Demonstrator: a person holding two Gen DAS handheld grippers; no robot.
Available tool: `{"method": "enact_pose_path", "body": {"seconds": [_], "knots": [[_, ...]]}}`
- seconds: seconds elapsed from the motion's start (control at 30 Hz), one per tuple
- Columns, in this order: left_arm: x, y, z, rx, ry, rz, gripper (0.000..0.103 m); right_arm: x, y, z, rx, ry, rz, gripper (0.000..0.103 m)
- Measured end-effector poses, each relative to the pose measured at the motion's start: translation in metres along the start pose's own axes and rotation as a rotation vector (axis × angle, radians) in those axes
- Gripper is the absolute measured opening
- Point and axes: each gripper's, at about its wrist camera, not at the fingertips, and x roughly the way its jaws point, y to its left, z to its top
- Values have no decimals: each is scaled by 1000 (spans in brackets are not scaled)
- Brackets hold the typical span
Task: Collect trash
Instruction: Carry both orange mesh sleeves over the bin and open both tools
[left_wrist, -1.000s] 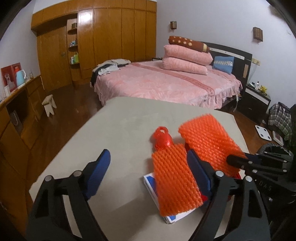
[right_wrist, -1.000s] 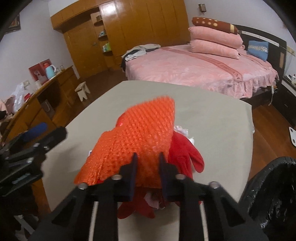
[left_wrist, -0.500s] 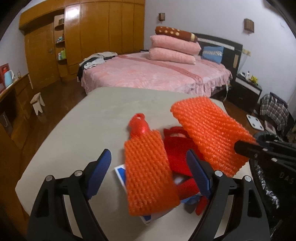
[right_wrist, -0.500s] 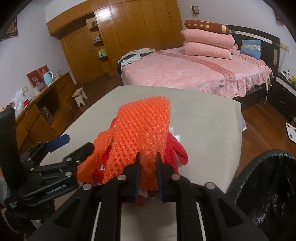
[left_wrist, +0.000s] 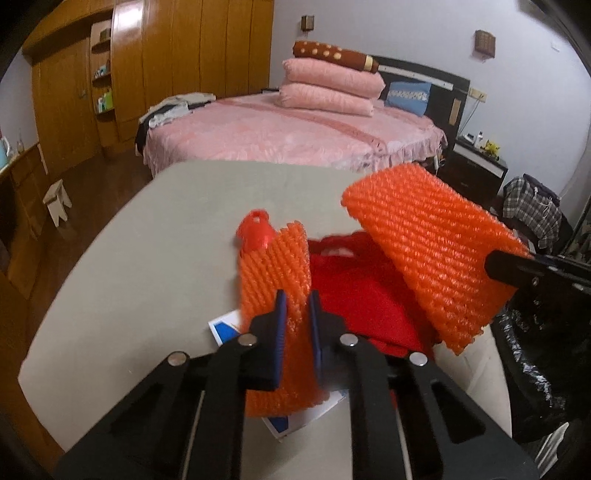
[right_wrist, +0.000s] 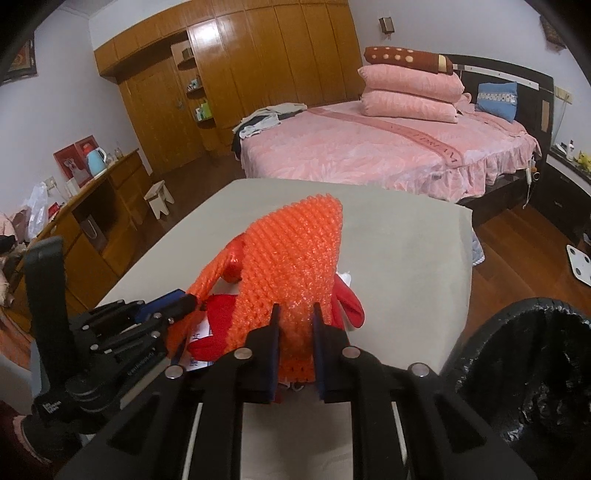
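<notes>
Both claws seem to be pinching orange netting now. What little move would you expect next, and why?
Probably lifting the left gripper: its fingers have just closed on the smaller net, which lies on the table. The right gripper already holds the bigger net raised, beside the bin.

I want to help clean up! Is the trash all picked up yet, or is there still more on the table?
Not yet. No trash can be seen inside the black bin bag. Right now each gripper pinches an orange foam net: the left gripper has just closed on one, and the right gripper holds another lifted. Still on the table: a red bag and a blue-and-white box.
</notes>
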Motion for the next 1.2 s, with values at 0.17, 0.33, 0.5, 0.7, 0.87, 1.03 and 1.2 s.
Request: {"method": "enact_pose_path", "body": {"seconds": [0.17,0.33,0.5,0.7,0.87,1.03,1.2], "knots": [[-24,0,11,-20,-53,-7,11,-17,-3,3,6,-37,8,15],[-50,-13,26,-5,-107,-36,11,-41,-8,8,13,-83,9,15],[-68,-47,34,33,-140,-116,11,-66,-17,6,27,-120,-18,15],[-68,-105,35,99,-135,-238,11,-100,-57,-9,87,-146,-108,15],[-59,-163,27,172,-114,-344,11,-127,-101,-31,160,-145,-222,15],[-47,-213,19,234,-81,-443,11,-151,-147,-55,240,-138,-339,15],[-34,-256,10,281,-48,-536,11,-169,-177,-76,297,-130,-422,15]]}}
